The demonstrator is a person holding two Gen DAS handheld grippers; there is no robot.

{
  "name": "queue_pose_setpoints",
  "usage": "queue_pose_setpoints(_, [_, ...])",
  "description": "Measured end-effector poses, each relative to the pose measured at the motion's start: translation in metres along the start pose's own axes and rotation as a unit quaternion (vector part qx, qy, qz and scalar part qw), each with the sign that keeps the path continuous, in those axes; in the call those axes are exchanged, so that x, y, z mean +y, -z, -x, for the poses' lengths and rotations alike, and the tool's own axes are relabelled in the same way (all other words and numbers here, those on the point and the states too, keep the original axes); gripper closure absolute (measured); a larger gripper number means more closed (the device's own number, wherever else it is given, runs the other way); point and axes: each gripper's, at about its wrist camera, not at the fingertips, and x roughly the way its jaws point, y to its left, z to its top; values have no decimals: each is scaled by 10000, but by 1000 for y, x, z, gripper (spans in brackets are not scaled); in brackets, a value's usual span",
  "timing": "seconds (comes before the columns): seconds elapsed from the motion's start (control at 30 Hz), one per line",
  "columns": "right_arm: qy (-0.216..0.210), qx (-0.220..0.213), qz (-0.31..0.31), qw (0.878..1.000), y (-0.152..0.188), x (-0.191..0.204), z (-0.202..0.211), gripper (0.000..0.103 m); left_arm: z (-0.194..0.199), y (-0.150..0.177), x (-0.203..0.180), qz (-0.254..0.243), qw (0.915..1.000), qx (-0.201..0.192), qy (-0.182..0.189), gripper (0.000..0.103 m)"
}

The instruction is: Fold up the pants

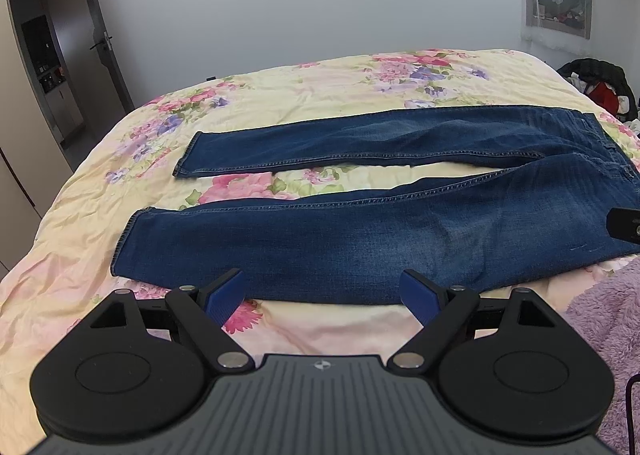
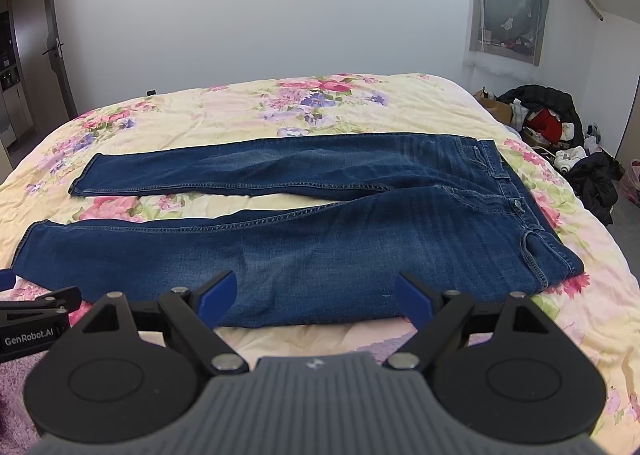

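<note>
Both cameras sit low at the near edge of the bed with the yellow flowery cover (image 1: 328, 91), looking across it toward the white wall. Both see the dark blue denim jeans (image 2: 320, 247) close up. The left camera is probably a little further left.

My left gripper (image 1: 322, 297) is held level, jaws spread wide, blue pads (image 1: 224, 297) angled inward. My right gripper (image 2: 316, 297) mirrors it alongside, jaws equally wide, gripping nothing.

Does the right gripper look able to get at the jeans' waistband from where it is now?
Probably yes. The right gripper is open, and nothing lies on the floral bedspread between it and the jeans; the waistband sits ahead to its right.
</note>
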Motion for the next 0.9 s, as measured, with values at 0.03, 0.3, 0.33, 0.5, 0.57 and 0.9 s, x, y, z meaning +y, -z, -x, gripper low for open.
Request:
queue_pose_setpoints(0.03, [-4,-1,0,10000,0,0,0,21,1,0,0,-1,10000,2,-2,1])
queue_pose_setpoints(0.3, [-18,4,-11,10000,-1,-1,1,21,1,-1,1,-10,10000,7,3,1])
queue_pose_setpoints(0.33, [-18,6,-11,10000,-1,-1,1,21,1,-1,1,-11,10000,9,0,1])
queue_pose_setpoints(0.5, [-17,6,-16,10000,-1,0,1,21,1,-1,1,-12,10000,9,8,1])
queue_pose_setpoints(0.57, [-16,7,-14,10000,0,0,1,21,1,-1,1,-15,10000,5,7,1])
queue_pose_setpoints(0.9, [-39,5,7,10000,0,1,3,21,2,-2,2,-21,10000,10,3,1])
